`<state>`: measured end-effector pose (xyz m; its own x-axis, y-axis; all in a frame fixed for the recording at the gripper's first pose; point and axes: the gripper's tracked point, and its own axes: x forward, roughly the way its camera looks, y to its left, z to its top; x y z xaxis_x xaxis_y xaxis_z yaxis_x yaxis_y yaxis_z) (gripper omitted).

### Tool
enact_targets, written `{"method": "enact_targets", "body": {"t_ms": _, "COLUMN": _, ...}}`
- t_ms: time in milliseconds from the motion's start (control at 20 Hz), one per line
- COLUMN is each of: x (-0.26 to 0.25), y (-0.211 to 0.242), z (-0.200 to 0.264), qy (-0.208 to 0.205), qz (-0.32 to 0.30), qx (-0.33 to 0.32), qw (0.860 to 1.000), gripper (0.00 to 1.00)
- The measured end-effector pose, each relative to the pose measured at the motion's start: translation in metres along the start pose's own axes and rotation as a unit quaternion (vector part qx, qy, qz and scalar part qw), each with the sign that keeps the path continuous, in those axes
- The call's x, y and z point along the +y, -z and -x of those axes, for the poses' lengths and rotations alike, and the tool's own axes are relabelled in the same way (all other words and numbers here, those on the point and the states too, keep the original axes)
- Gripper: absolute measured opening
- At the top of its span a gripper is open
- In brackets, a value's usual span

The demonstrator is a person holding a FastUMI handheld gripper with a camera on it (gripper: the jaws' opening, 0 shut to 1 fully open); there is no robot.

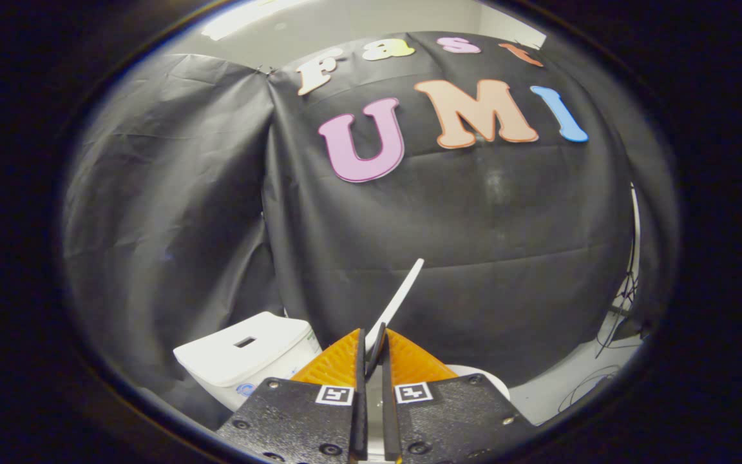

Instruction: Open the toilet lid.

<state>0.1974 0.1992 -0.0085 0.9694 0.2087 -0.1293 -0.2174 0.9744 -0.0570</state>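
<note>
Gripper clamped on the raised toilet lid edge.

The gripper (374, 351) has its two fingers drawn nearly together, both pressing on the thin edge of the white toilet lid (403, 298), which rises tilted up and away from between the fingertips against the black cloth wall (474, 258). Beside the fingers sits the white toilet tank (248, 351) with a slot in its top; what it holds cannot be seen. A curve of the white toilet bowl rim (484, 377) shows just beyond the fingers, its inside hidden. Cables (616, 322) trail on the pale floor (570, 380) nearby.
</note>
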Motion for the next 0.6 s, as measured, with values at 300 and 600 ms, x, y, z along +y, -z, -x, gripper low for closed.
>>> {"method": "enact_targets", "body": {"t_ms": 300, "x": 0.036, "y": -0.017, "z": -0.011, "qy": -0.041, "qz": 0.007, "qx": -0.021, "qw": 0.999, "gripper": 0.10}}
{"method": "enact_targets", "body": {"t_ms": 600, "x": 0.063, "y": -0.027, "z": -0.016, "qy": -0.046, "qz": 0.053, "qx": -0.020, "qw": 0.997, "gripper": 0.10}}
